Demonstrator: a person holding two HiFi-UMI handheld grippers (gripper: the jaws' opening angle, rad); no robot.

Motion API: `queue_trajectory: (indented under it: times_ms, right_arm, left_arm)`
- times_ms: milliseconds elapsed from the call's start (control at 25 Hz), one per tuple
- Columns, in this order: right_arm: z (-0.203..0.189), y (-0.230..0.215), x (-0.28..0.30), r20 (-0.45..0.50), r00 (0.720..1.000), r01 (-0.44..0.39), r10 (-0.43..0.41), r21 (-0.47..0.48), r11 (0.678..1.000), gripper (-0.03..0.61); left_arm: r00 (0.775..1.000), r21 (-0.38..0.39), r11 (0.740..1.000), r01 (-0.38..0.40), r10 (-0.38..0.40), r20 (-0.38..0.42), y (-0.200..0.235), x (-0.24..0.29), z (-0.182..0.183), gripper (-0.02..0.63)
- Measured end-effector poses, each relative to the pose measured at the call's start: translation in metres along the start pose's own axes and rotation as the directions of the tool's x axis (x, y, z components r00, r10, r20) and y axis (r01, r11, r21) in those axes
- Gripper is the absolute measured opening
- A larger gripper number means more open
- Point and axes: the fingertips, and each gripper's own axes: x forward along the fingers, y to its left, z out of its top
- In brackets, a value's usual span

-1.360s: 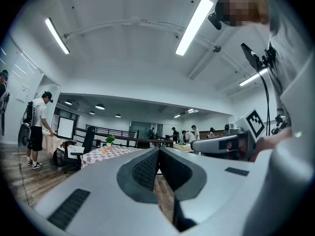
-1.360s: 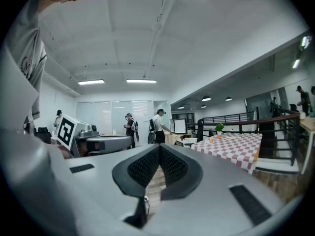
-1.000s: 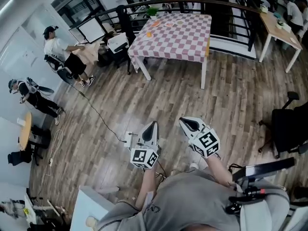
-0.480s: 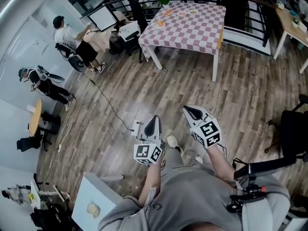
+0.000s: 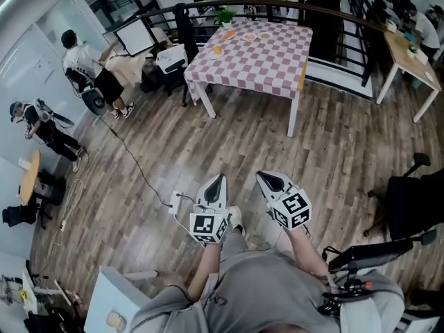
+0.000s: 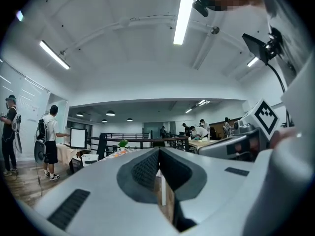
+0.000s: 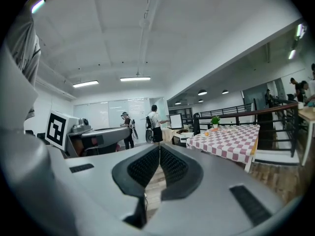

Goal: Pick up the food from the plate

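Far ahead stands a table with a pink-and-white checked cloth (image 5: pixel 258 53). On its far end lie small plates with food (image 5: pixel 229 35) and an orange piece (image 5: pixel 217 49), next to a green plant (image 5: pixel 223 16). My left gripper (image 5: pixel 218 180) and right gripper (image 5: pixel 264 177) are held side by side over the wooden floor, well short of the table. Both are shut with nothing between the pads. The right gripper view shows the table (image 7: pixel 231 142) and the orange piece (image 7: pixel 207 133) beyond the shut jaws. The left gripper view shows the plant (image 6: pixel 123 143) in the distance.
Two people (image 5: pixel 90 71) (image 5: pixel 41 127) stand at the left by a monitor. A cable (image 5: pixel 135 166) runs over the floor to a power strip (image 5: pixel 176 202). A black chair (image 5: pixel 413 194) is at the right, a wooden desk (image 5: pixel 402 50) beyond it, and a railing (image 5: pixel 333 16) behind the table.
The person has stepped across the floor, and a foot now shows below the grippers. Both grippers have travelled along, still shut and side by side.
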Motion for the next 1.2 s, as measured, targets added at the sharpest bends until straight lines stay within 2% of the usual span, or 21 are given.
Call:
queue_trajectory:
  times_ms: [120,360,560,880,1200]
  right_arm:
    - [-0.007,-0.022,0.002,-0.002,1.000,0.020,-0.020,-0.011,1.000,0.015]
    - [0.006,-0.034,0.064,-0.015,0.999,0.041,-0.042,-0.044,0.998,0.015]
    - [0.010,-0.047,0.133,-0.039,0.998,0.045,-0.047,-0.049,0.998,0.015]
    - [0.021,-0.054,0.220,-0.093,0.994,0.051,-0.056,-0.052,0.997,0.015]
    - [0.029,-0.054,0.277,-0.098,0.991,0.083,-0.089,-0.062,0.995,0.015]
  left_arm:
    - [0.999,-0.019,1.000,-0.023,0.024,0.032,0.000,0.020,-0.007,0.009]
    - [0.997,-0.071,0.996,-0.060,0.064,0.044,0.071,0.049,-0.013,0.009]
    - [0.999,-0.088,0.995,-0.040,0.042,0.020,0.134,0.079,-0.023,0.009]
    - [0.999,-0.133,0.991,-0.026,0.029,0.025,0.226,0.118,-0.031,0.009]
    - [0.999,-0.138,0.989,0.043,-0.042,0.014,0.282,0.157,-0.051,0.009]
